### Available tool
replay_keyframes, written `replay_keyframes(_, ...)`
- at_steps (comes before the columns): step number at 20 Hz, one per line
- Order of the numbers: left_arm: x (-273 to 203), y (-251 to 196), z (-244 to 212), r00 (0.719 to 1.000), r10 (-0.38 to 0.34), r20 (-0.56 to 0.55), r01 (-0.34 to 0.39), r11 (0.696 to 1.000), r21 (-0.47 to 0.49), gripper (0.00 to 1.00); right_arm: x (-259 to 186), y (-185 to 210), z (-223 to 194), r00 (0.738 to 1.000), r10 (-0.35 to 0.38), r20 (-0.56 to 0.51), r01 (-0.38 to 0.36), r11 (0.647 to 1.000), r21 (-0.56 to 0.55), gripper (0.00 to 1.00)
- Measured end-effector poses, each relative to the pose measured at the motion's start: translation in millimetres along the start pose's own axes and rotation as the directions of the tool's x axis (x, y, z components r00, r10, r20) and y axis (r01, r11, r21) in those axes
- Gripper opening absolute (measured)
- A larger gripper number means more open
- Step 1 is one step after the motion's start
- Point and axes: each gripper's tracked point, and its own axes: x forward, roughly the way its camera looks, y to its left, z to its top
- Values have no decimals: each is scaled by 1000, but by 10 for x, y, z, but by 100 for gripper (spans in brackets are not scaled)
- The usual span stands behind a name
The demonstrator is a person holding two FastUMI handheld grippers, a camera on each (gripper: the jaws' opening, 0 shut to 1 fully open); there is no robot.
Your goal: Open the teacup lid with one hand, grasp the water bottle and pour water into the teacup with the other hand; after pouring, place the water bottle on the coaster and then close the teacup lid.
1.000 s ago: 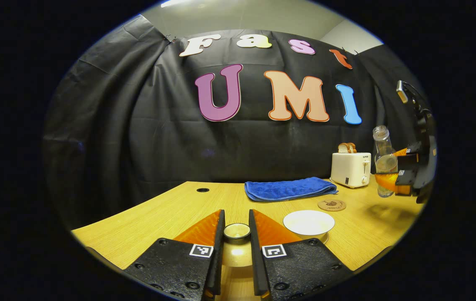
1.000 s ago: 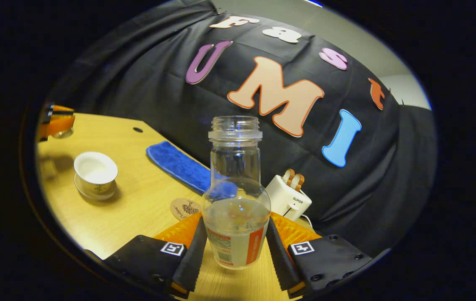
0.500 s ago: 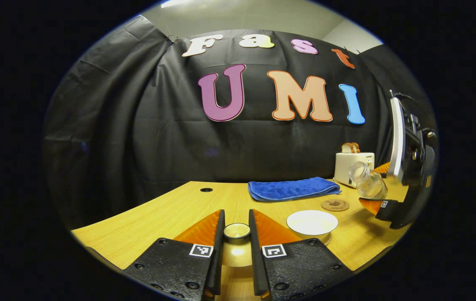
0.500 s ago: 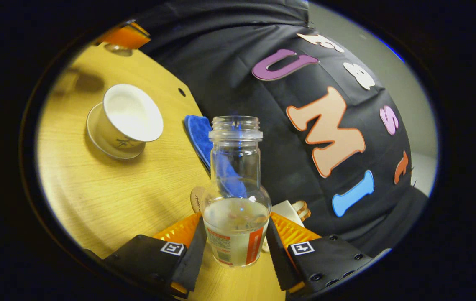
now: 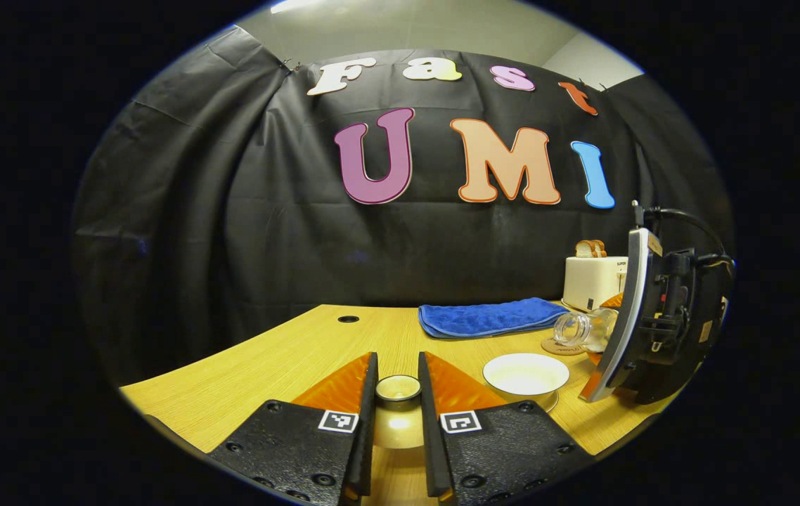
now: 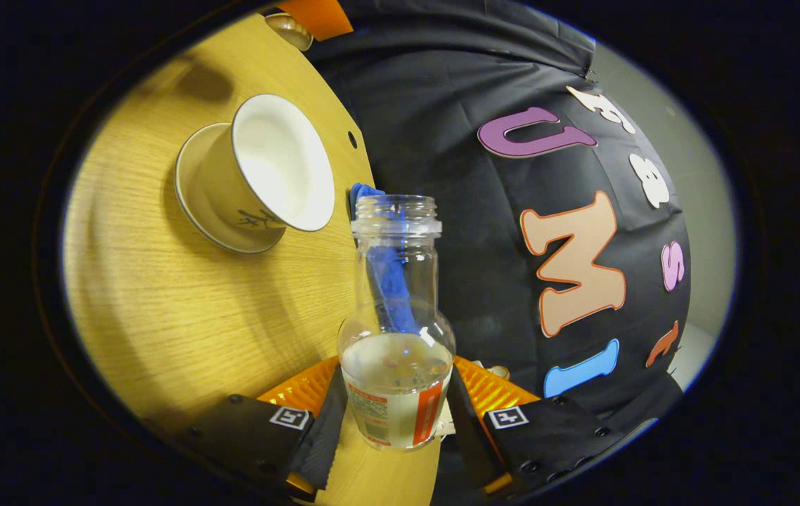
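- The wooden table (image 5: 287, 358) lies across the lower half of the left gripper view, with the black cloth wall behind it; in the right gripper view the table now stands tipped steeply up the left side of the frame, more so than half a second ago.
- The left tongs (image 5: 398, 393) at the bottom centre of the left gripper view are closed on the knob of the teacup lid (image 5: 398, 388), held just as in the earlier frames.
- The open teacup (image 5: 526, 373) sits on its saucer at lower right of that view. In the right gripper view it has drawn closer and larger, at upper left (image 6: 259, 176), its mouth just beside the bottle's neck.
- The right tongs (image 6: 396, 414) grip the water bottle (image 6: 396, 330) by its labelled lower body at the bottom centre of the right gripper view.
- In the left gripper view the water bottle (image 5: 581, 328) was upright a second ago and half tipped at the last frame; it now lies nearly level at right, its mouth toward the teacup and above its right rim.
- The coaster (image 5: 555, 346) shows partly behind the bottle, with the blue towel (image 5: 488, 317) and toaster (image 5: 593, 281) beyond it.
- I cannot tell whether water is leaving the bottle.
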Motion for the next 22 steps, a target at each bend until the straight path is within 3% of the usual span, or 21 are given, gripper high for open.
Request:
replay_keyframes(10,-6,0,4,1000,1,1,-1,1000,0,28,32,-277,143,997,-56,45,64,979,-193,77)
replay_keyframes(22,2,25,2,1000,11,0,-11,1000,-1,28,-41,-332,270,985,-115,129,156,909,-386,77)
